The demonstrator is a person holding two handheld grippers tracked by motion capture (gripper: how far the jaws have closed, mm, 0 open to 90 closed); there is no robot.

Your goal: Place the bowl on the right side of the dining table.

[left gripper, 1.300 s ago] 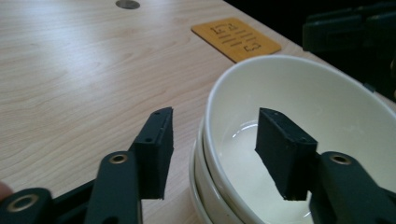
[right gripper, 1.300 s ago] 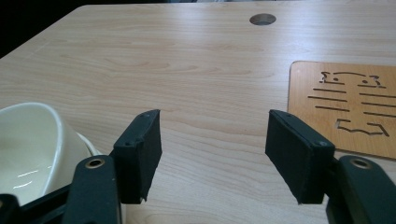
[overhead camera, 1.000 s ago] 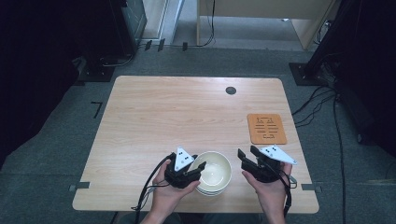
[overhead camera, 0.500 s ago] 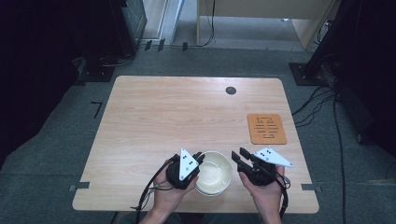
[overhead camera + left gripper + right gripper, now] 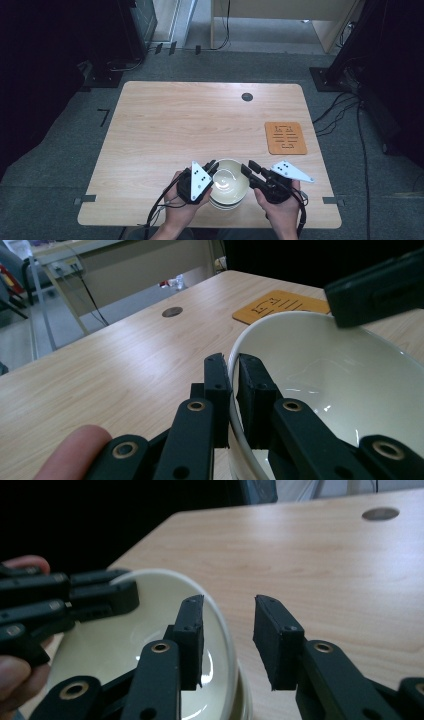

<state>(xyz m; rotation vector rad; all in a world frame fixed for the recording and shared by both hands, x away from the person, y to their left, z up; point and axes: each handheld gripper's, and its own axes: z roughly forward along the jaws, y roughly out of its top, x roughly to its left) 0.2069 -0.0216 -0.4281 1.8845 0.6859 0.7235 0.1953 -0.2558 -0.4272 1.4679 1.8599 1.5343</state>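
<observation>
cream bowl (image 5: 229, 187) empty; left hand-held gripper (image 5: 230, 375) clamps rim, right hand-held gripper (image 5: 228, 611) closing, straddles rim ungripped.

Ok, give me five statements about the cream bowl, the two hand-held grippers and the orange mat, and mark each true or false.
1. The left hand-held gripper is clamped on the rim of the round cream ceramic bowl. True.
2. The right hand-held gripper is fully shut on the rim. False: its jaws have just been closing and straddle the rim, but the outer pad stands clear of it.
3. The flat orange rectangular mat lies under the bowl. False: it lies apart, nearer the right edge of the light wooden table.
4. The bowl looks empty. True.
5. The bowl sits at the far edge of the table. False: it is at the near edge, between the person's hands.
</observation>
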